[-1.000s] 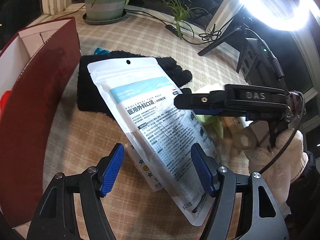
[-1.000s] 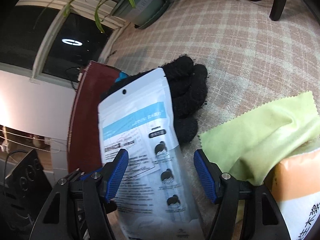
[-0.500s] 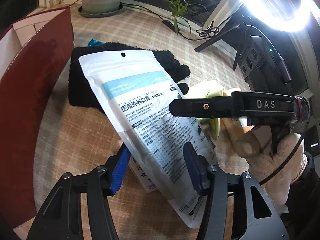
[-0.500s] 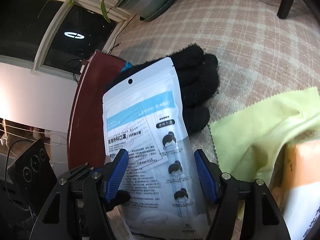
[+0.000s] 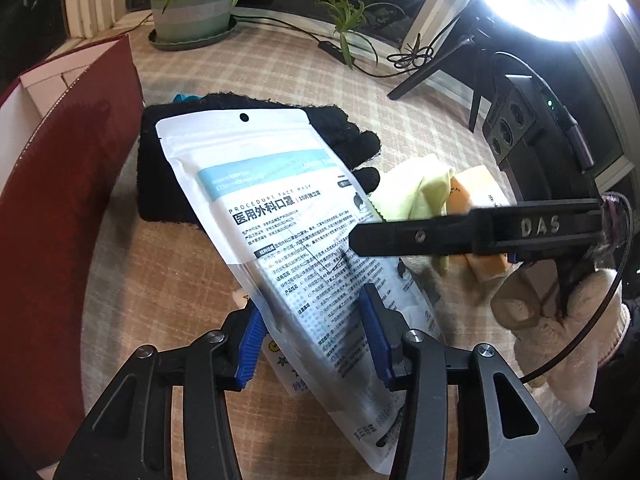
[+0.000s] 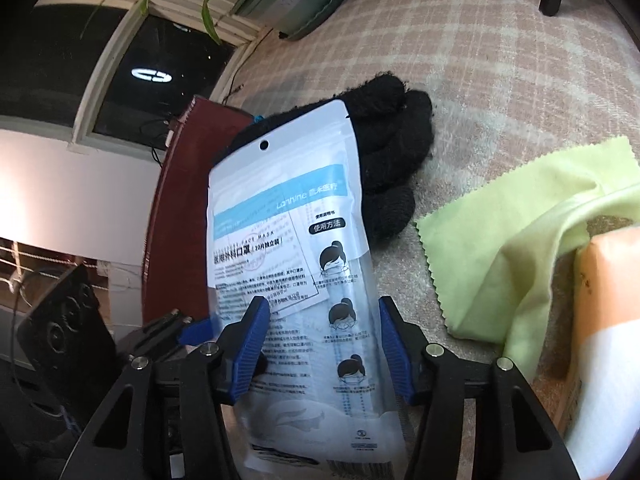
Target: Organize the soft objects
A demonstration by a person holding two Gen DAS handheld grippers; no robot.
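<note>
1. Where the black glove (image 5: pixel 168 176) lies flat on the checked tablecloth (image 5: pixel 280 64), it serves as the reference for all entries.
2. Mask pouch (image 5: pixel 280 216): white with a blue band and a hang hole. Its top overlaps the glove, and its lower end slants away from the glove toward both cameras.
3. Left gripper (image 5: pixel 312 320): at the pouch's lower end, on the far side from the glove. Jaws have just been closing, with the pouch between them. One blue pad sits at the pouch's edge and the other lies over its printed face. Whether they press cannot be told.
4. Right gripper (image 6: pixel 322 320): also at the pouch's end away from the glove. Jaws have just been closing, and the pads flank the pouch's two long edges. Firm contact cannot be told.
5. Hand (image 5: pixel 560 320): in a cream knitted glove, on the right gripper's handle.
6. Green cloth (image 6: pixel 520 260): crumpled, just beside the black glove's fingertips.
7. Orange packet (image 6: pixel 600 280): beyond the green cloth from the glove.
8. Red box (image 5: pixel 60 220): stands close beside the glove's cuff end.
9. Potted plant (image 5: pixel 192 12): well apart from the glove, at the table edge.
</note>
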